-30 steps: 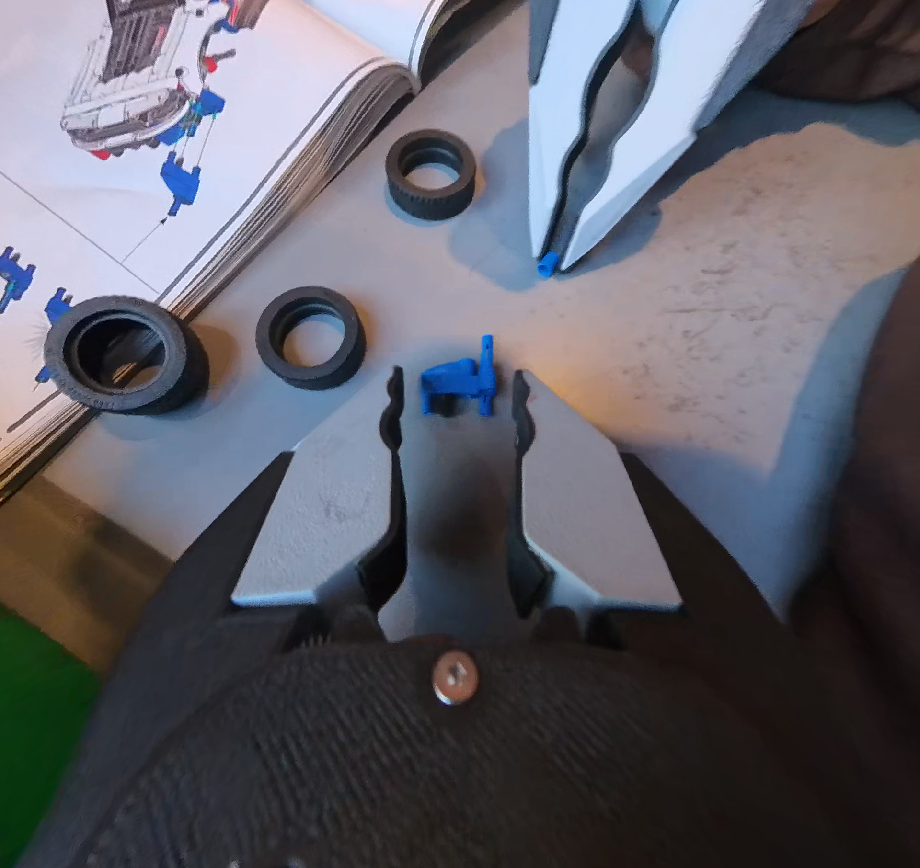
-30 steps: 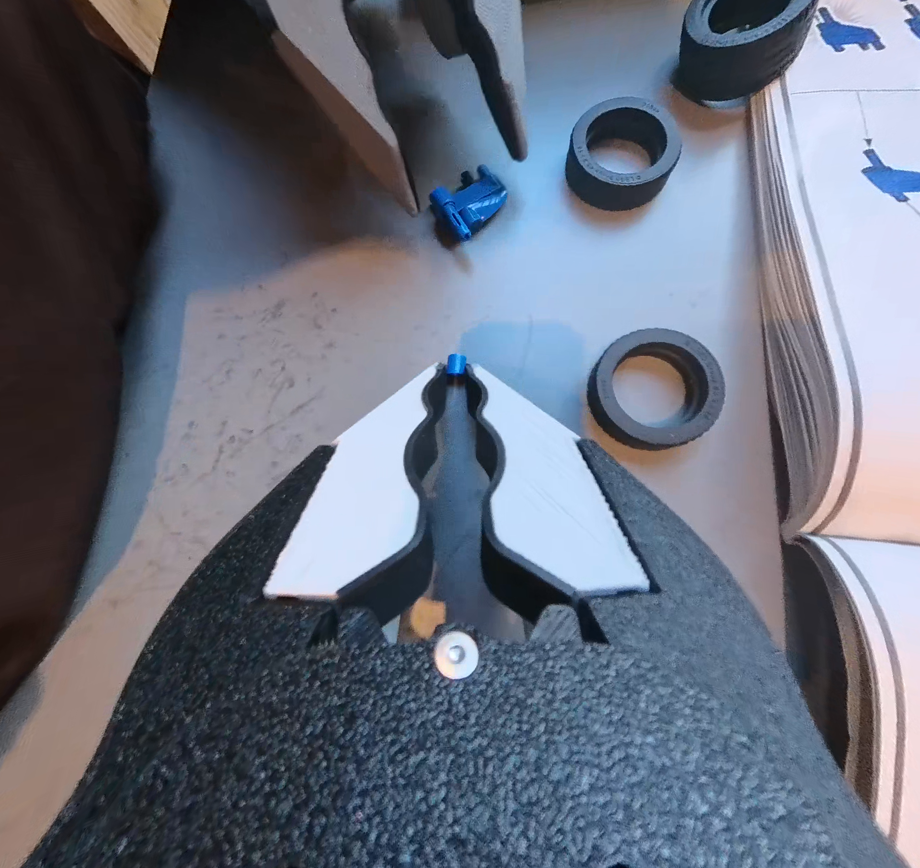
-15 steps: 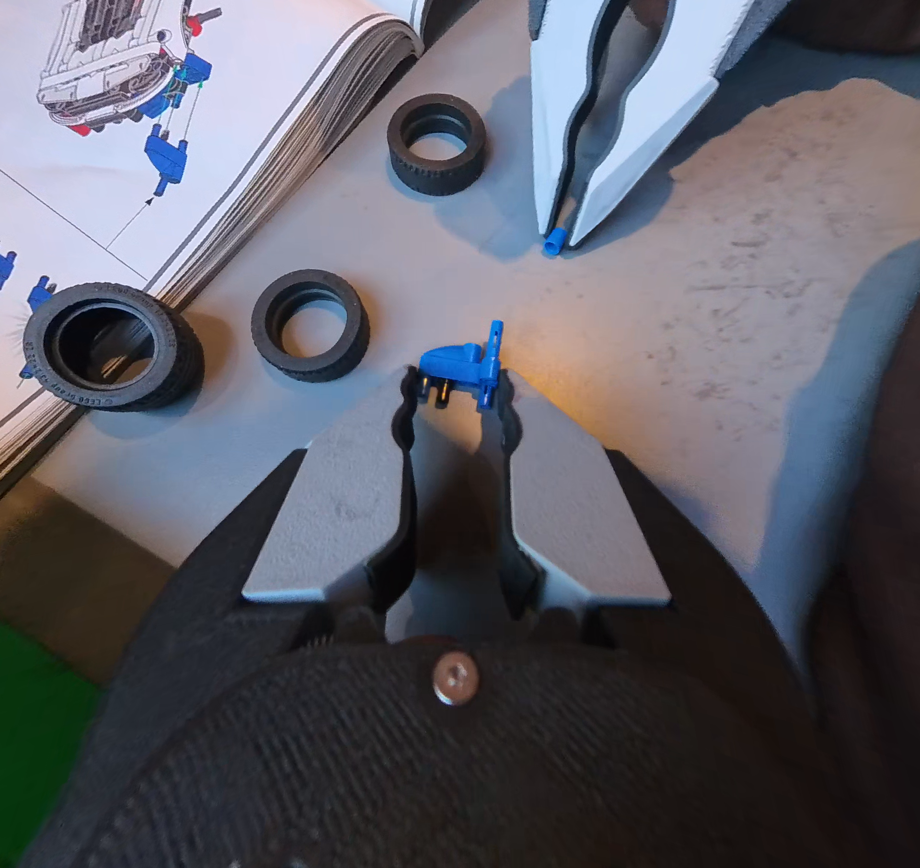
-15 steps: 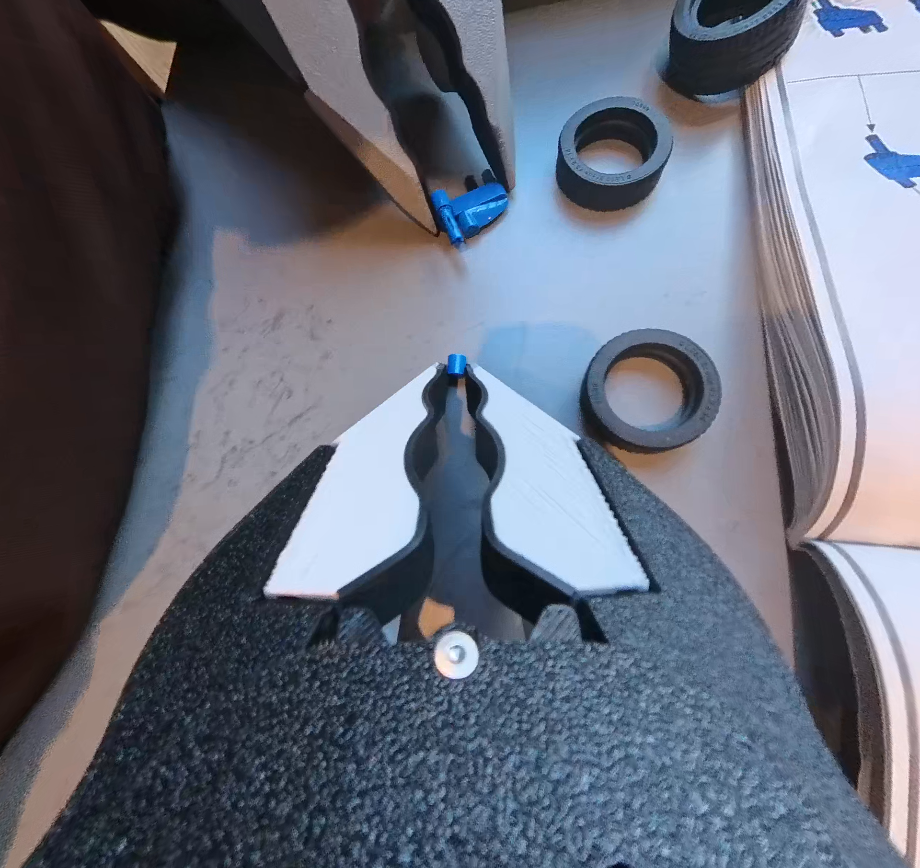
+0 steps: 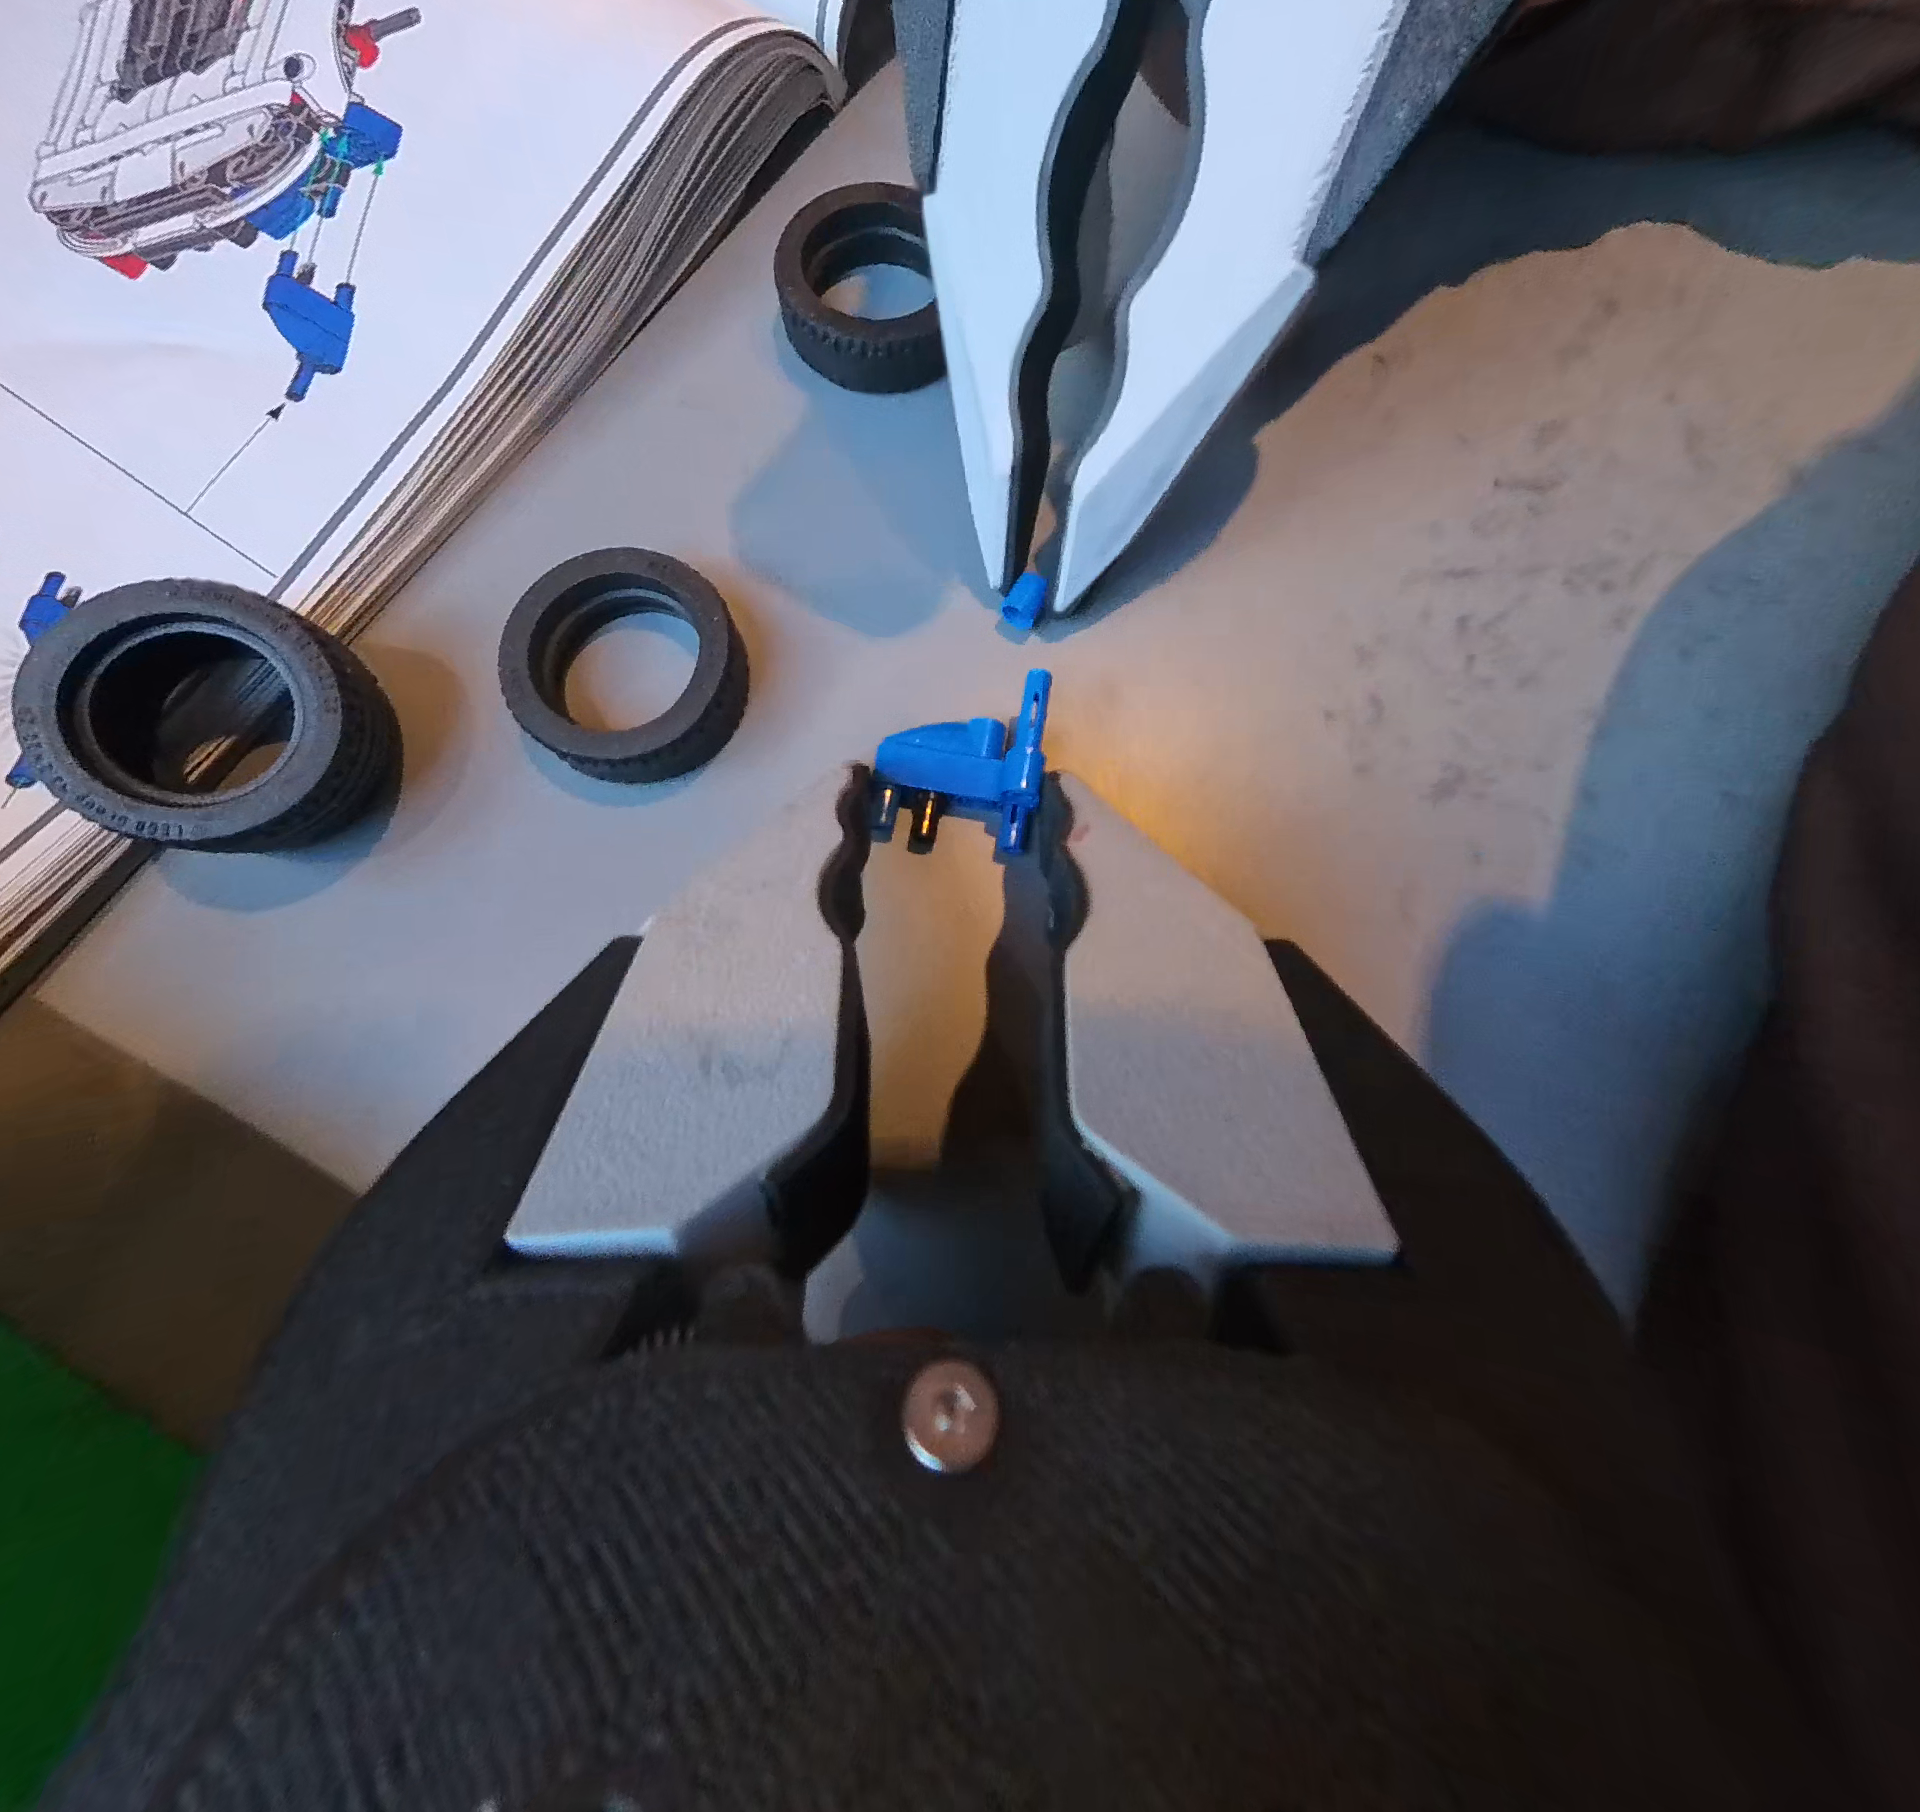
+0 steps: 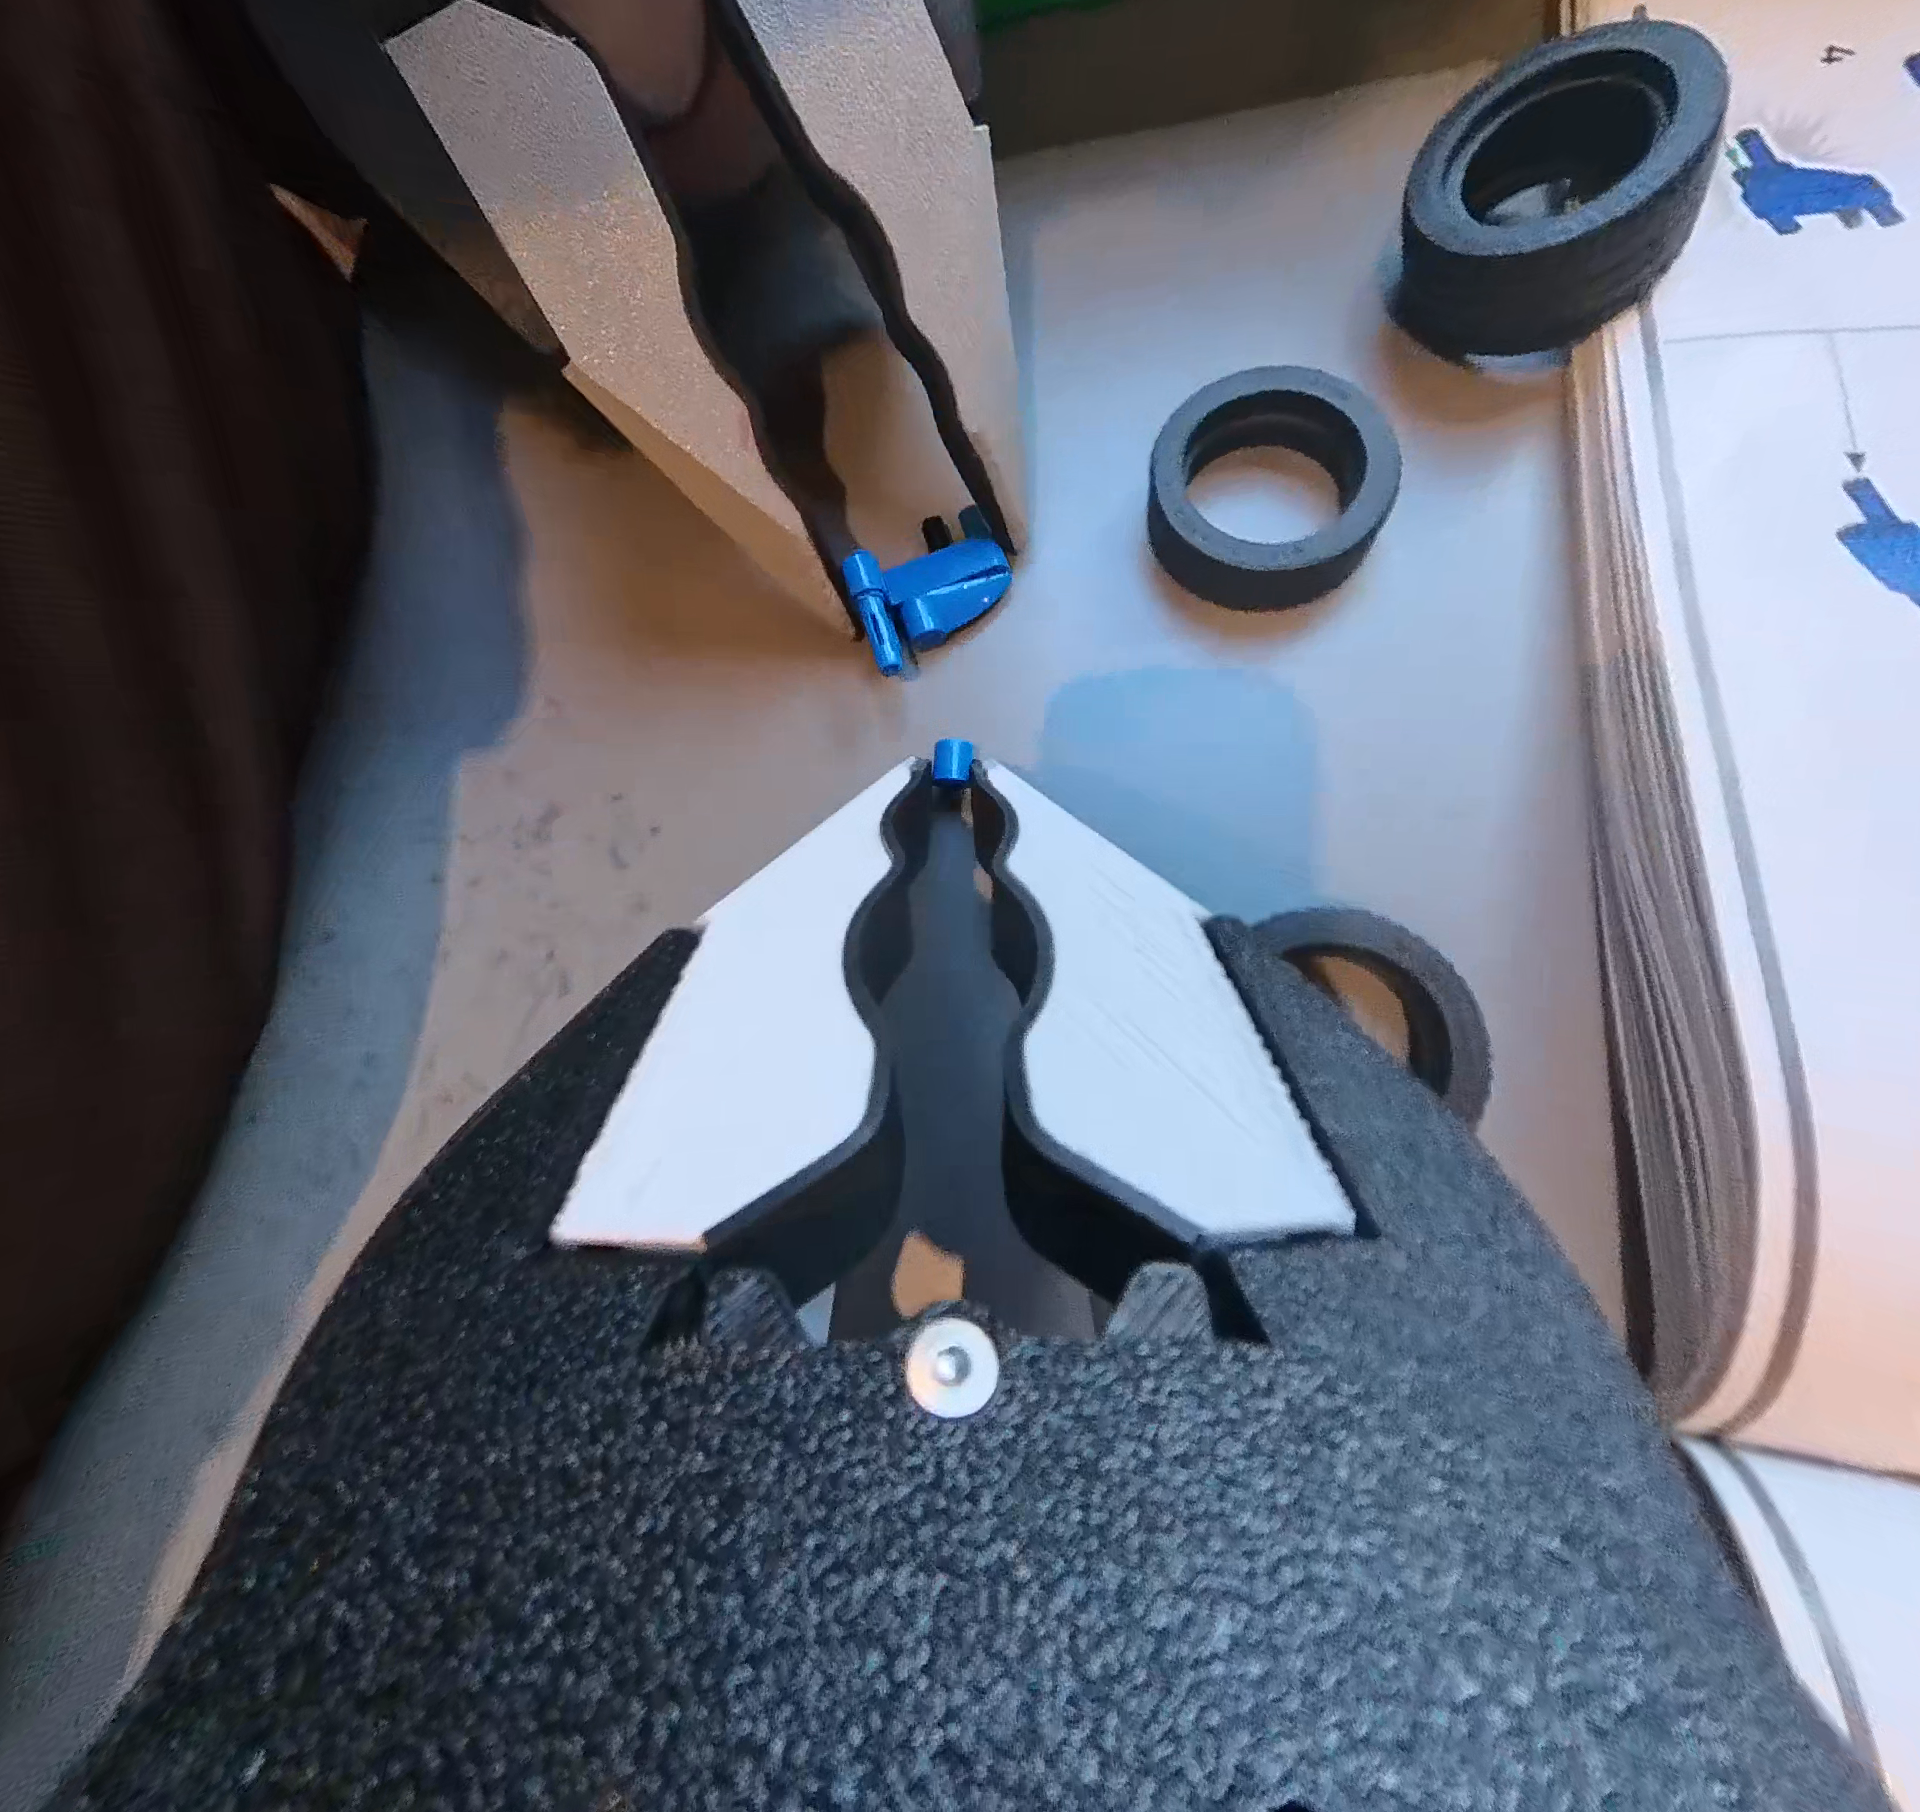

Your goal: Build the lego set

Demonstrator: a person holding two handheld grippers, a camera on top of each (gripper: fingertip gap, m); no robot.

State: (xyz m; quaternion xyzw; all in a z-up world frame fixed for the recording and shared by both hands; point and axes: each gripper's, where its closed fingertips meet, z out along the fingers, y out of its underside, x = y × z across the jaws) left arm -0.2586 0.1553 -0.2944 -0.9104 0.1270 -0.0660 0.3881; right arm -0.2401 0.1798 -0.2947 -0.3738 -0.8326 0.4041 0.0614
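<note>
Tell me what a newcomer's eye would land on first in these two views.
The two grippers meeting tip to tip over the grey table: the left gripper clamps a blue lego assembly, and the right gripper pinches a tiny blue pin just short of it. Beside them lie black tyres and an open instruction booklet.

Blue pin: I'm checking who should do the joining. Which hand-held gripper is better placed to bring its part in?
Right. The right hand-held gripper pinches the blue pin tip-forward, facing the blue piece gripped by the left one.

Left tool clamped, right tool pinched, tips facing
</note>
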